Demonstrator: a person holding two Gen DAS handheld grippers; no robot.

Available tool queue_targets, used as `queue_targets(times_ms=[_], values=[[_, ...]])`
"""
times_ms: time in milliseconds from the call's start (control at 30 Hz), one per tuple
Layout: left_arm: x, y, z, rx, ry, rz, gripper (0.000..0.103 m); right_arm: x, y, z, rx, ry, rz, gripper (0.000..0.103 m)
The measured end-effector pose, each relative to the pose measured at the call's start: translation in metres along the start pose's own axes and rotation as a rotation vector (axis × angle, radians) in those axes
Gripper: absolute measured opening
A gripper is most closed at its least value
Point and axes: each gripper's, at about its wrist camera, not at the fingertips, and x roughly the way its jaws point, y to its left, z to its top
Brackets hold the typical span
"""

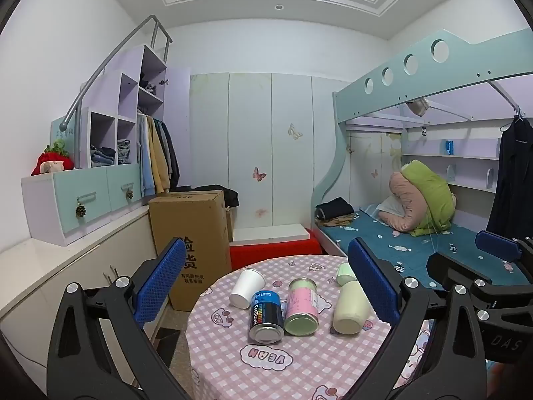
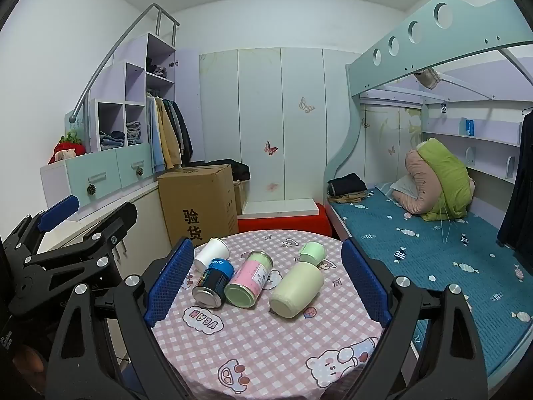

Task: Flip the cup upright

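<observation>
A white paper cup lies on its side on the round table with the pink checked cloth, at the far left of a row of lying containers. It also shows in the right wrist view. Beside it lie a blue-black can, a pink can and a pale green bottle. My left gripper is open and empty, held back above the table's near side. My right gripper is open and empty too, to the right of the left one.
A small green cup lies behind the bottle. A cardboard box stands left of the table, a red stool behind it, and a bed to the right. Low cabinets run along the left wall.
</observation>
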Motion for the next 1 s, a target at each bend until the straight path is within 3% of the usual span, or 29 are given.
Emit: queue_targets(times_ms=[1000], values=[[0.0039, 0.0004, -0.0077, -0.005, 0.01, -0.004, 0.098, 0.0054, -0.0004, -0.0027, -0.002, 0.012, 0.0, 0.087]])
